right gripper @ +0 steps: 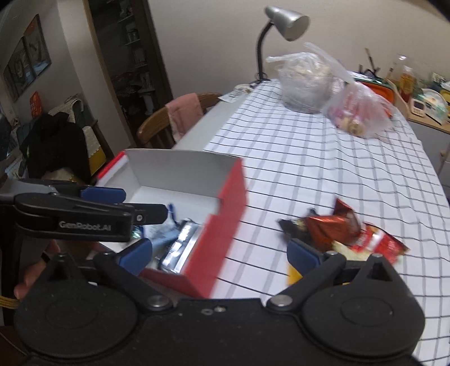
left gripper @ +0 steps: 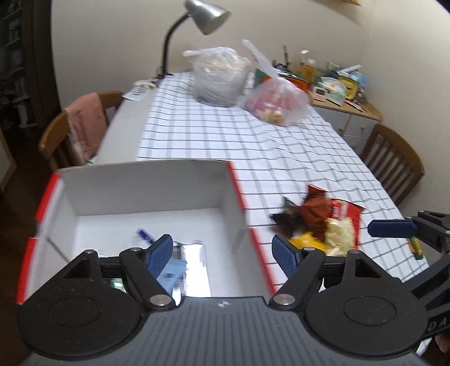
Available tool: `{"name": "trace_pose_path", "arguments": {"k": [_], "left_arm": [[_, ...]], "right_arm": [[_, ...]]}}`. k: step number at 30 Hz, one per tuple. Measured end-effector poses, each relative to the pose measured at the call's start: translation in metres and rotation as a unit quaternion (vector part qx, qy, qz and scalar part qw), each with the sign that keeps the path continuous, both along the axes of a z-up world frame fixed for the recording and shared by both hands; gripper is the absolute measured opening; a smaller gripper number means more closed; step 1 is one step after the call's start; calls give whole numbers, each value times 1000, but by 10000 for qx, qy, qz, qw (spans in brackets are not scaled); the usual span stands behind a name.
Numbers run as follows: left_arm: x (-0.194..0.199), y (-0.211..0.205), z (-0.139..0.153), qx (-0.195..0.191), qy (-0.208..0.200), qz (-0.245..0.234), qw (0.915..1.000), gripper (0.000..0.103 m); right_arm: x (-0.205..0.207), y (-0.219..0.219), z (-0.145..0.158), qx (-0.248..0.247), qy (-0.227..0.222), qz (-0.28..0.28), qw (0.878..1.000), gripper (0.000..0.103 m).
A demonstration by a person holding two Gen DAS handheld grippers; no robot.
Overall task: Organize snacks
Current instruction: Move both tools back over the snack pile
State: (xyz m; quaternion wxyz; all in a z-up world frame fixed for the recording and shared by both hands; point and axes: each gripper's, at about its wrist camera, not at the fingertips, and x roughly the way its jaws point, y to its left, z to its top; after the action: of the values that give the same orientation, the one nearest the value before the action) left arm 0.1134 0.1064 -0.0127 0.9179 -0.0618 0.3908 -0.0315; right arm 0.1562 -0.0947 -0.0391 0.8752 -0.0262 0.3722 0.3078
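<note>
A white box with red outer walls (left gripper: 146,180) stands open at the near left of the checked tablecloth. Silver and blue packets (left gripper: 180,261) lie on its floor. My left gripper (left gripper: 222,253) hovers over the box's right wall, open, nothing held. To the right of the box lies a pile of snack packs (left gripper: 317,222), brown, red and yellow. In the right wrist view my right gripper (right gripper: 222,253) is open wide and empty, spanning from the box (right gripper: 222,214) to the pile (right gripper: 332,228). My left gripper (right gripper: 135,204) shows side-on above the box.
Two clear plastic bags (left gripper: 222,76) (left gripper: 278,101) of food and a grey desk lamp (left gripper: 208,17) stand at the table's far end. Wooden chairs (left gripper: 393,166) (left gripper: 81,129) flank the table. A cluttered sideboard (left gripper: 346,107) is at the back right. A small green-yellow pack (left gripper: 416,247) lies near the right edge.
</note>
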Motion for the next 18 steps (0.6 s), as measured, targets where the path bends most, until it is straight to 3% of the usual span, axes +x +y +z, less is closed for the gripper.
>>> {"name": "trace_pose_path", "arguments": {"k": [3, 12, 18], "left_arm": [[5, -24, -5, -244, 95, -209, 9994, 78], [23, -99, -28, -124, 348, -632, 9973, 78], [46, -122, -46, 6, 591, -425, 9973, 78]], "right_arm": [[4, -27, -6, -72, 33, -56, 10000, 102], [26, -94, -29, -293, 232, -110, 9992, 102], [42, -117, -47, -363, 376, -15, 9986, 102]]}}
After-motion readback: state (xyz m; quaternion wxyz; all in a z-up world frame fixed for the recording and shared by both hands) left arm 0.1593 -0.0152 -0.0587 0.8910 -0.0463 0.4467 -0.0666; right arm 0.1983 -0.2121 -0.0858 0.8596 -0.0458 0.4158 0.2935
